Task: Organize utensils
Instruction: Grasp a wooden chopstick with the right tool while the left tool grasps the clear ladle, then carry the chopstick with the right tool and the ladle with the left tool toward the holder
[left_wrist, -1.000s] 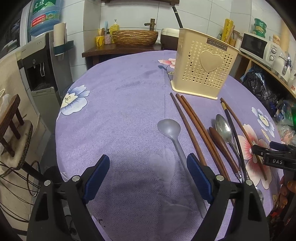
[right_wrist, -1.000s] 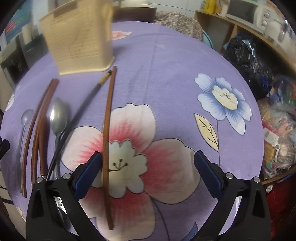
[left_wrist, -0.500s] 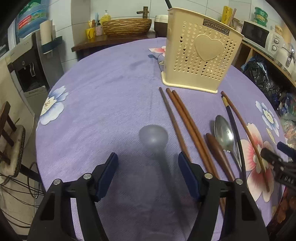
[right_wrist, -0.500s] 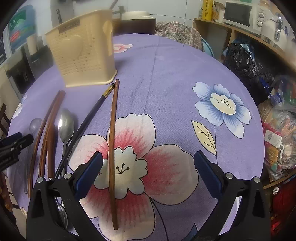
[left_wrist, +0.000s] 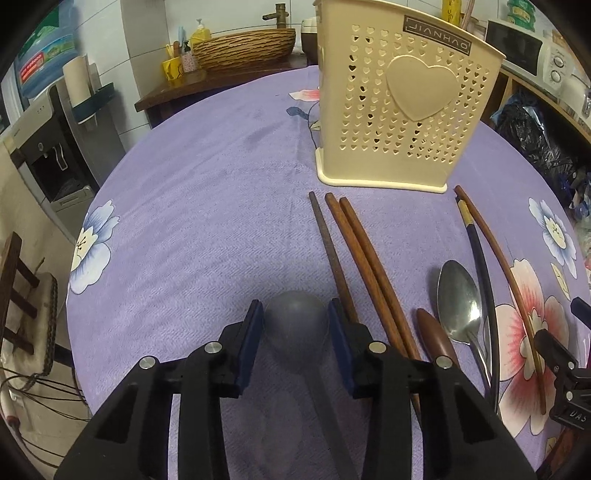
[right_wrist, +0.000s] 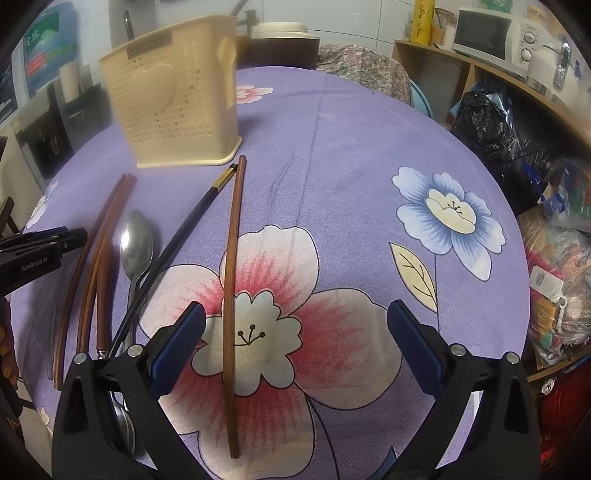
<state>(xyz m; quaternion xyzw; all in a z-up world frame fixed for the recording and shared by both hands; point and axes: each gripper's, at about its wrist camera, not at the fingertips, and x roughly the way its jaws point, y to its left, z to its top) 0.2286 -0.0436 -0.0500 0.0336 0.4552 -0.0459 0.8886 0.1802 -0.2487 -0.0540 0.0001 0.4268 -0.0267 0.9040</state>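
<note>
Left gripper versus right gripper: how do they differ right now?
The left gripper has its jaws closed in on the bowl of the grey plastic spoon; the right gripper has its jaws spread wide and holds nothing. The left is over the spoon, the right over a single brown chopstick. Both point toward the cream utensil holder.

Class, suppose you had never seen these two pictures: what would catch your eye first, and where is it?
The cream utensil holder with its raised heart stands at the far side of the purple flowered tablecloth. In front of it lies a row of chopsticks and a metal spoon. Nearest, the left hand-held gripper has its pads on either side of the bowl of a grey spoon.
</note>
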